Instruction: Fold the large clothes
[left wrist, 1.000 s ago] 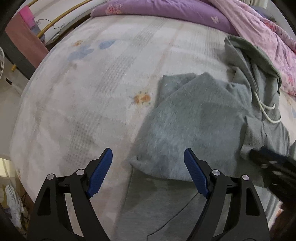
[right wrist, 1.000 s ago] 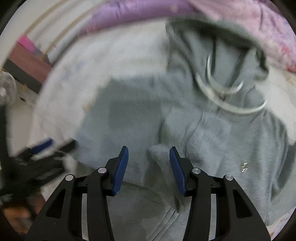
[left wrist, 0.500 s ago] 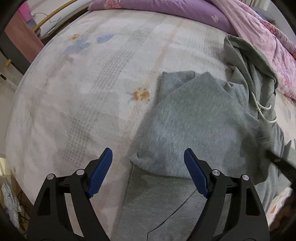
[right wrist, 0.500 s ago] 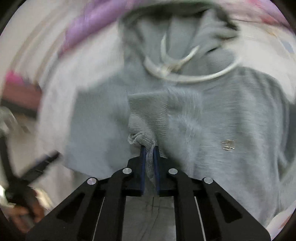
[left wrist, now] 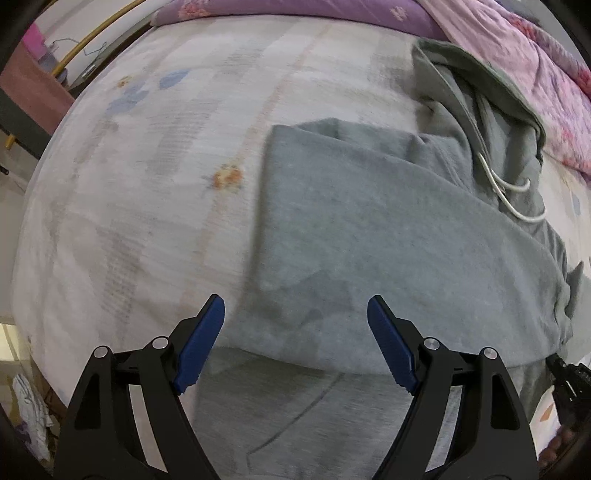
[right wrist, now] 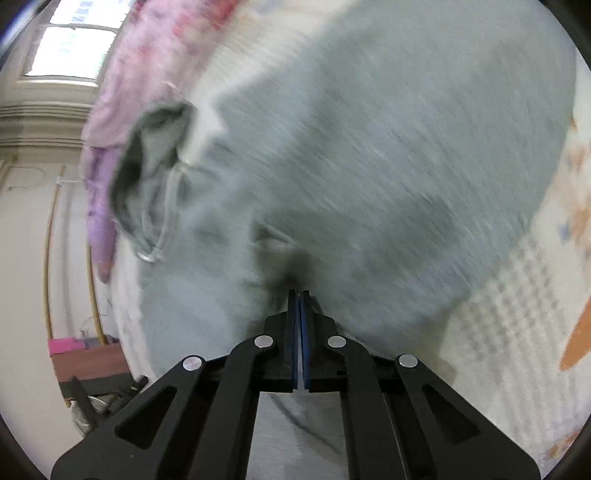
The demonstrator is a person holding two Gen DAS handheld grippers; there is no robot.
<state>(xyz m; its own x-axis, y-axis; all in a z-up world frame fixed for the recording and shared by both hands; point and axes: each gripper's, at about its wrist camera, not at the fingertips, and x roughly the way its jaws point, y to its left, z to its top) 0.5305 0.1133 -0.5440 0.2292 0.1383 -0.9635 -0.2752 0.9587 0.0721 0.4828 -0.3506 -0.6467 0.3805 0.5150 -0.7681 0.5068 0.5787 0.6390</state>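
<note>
Our grey hoodie (left wrist: 369,229) lies half-folded on the bed (left wrist: 147,166), hood toward the pink quilt (left wrist: 535,74). Soft, limp and fairly weighty, it is best pinched at edges. Right claw (right wrist: 299,295) grips fabric; left claw (left wrist: 295,321) hovers wide.

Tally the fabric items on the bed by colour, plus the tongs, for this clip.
Grey: 1, the hoodie
Purple: 1, the pillow
Pink: 1, the floral quilt
Pale patterned: 1, the bedsheet
Tongs: 2, the left tongs open above the hoodie, the right tongs shut on hoodie fabric
Total: 6
</note>
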